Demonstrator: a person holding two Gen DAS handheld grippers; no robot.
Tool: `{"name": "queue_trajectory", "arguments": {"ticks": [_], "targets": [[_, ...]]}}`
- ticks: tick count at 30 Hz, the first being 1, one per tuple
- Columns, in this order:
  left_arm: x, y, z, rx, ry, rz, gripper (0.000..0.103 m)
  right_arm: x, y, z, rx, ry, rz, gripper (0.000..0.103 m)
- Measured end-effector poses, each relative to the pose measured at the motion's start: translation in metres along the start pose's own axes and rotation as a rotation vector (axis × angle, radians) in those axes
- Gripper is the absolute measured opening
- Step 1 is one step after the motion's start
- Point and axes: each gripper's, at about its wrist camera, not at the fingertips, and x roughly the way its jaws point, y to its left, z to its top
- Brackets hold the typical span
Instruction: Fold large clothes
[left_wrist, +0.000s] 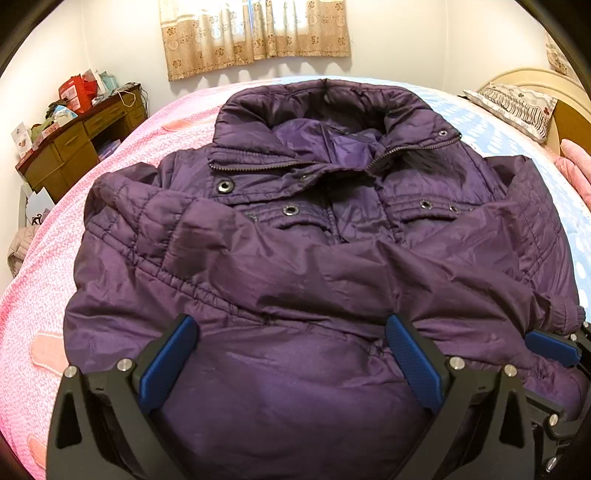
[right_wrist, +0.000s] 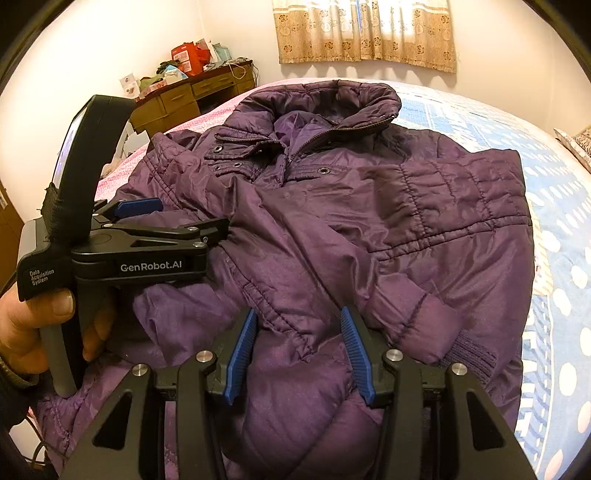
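**Sleeves folded in, hem fold pending**

The padded purple quilted jacket (left_wrist: 314, 240) lies face up on the bed, collar (left_wrist: 325, 107) toward the patterned beige curtain (left_wrist: 255, 33), hem nearest both cameras. Both sleeves lie crossed over the chest; the ribbed knit cuff (right_wrist: 469, 360) of one rests near the hem on the jacket's blue-sheet side. Judged from this lay, the sleeve step is done and the lengthwise fold is in hand.

The left gripper (left_wrist: 291, 347) hovers over the hem with its fingers spread wide, holding nothing. The right gripper (right_wrist: 297, 343) sits just beside it, fingers parted about a raised ridge of hem fabric; whether the blue pads press the cloth cannot be told.

The next move, in my judgement, calls for both grippers to take the hem edge at spaced points and carry it toward the collar.

Beyond the collar, bare pink bedcover (left_wrist: 44, 280) and blue dotted sheet (right_wrist: 554, 229) give open room. The brown wooden bench (left_wrist: 77, 147) stands well apart from the collar, beside the bed; the patterned pillow (left_wrist: 517, 107) lies off to the jacket's other side.
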Motion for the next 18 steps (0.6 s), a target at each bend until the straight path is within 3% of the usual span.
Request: {"name": "queue_trajectory", "arguments": {"ticks": [7, 10, 13, 18], "targets": [[0.000, 0.001, 0.000, 0.001, 0.001, -0.001, 0.103, -0.001, 0.001, 0.000, -0.007, 0.000, -0.006, 0.050], [-0.007, 0.004, 0.001, 0.000, 0.021, -0.022, 0.103, -0.005, -0.004, 0.005, -0.007, 0.014, 0.038, 0.050], [-0.025, 0.014, 0.008, 0.023, 0.027, -0.060, 0.103, -0.025, -0.012, 0.020, -0.016, 0.007, 0.104, 0.050], [-0.061, 0.039, 0.049, 0.041, -0.086, -0.075, 0.103, -0.051, -0.038, 0.082, -0.027, -0.104, 0.049, 0.056]]}}
